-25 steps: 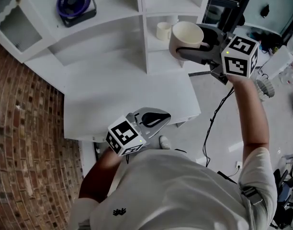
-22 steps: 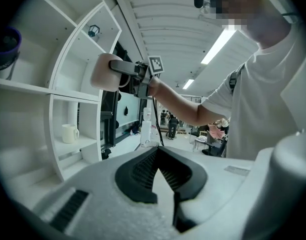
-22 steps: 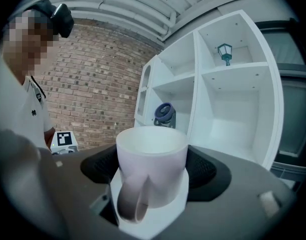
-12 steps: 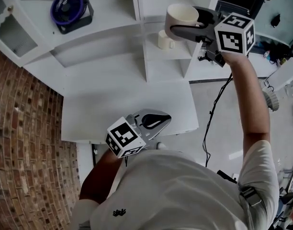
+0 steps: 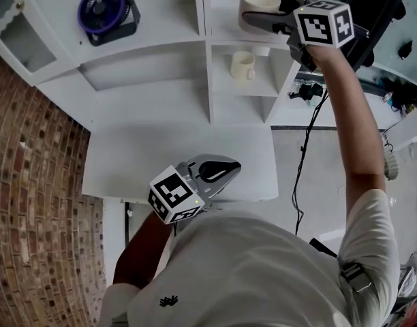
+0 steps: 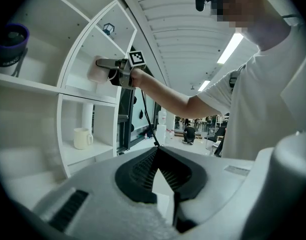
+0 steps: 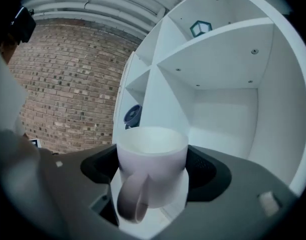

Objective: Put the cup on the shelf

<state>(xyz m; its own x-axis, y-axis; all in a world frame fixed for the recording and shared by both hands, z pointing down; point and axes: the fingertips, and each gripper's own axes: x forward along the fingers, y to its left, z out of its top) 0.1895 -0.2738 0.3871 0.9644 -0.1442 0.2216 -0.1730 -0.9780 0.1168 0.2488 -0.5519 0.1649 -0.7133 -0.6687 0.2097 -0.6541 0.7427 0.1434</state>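
Right gripper (image 7: 152,173) gripping cup (image 7: 152,161), head view adds lower mug (image 5: 242,66)

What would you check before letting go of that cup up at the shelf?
1. Cup clamped between the right gripper's jaws: ok.
2. Cup upright, rim up: ok.
3. Shelf compartment ahead free of other things: ok, as far as shown.
4. Cup's base resting on that compartment's floor: cannot tell.
5. Second mug sits in the compartment below, out of the way: ok.
6. Left gripper shut, empty, away from the shelf: ok.
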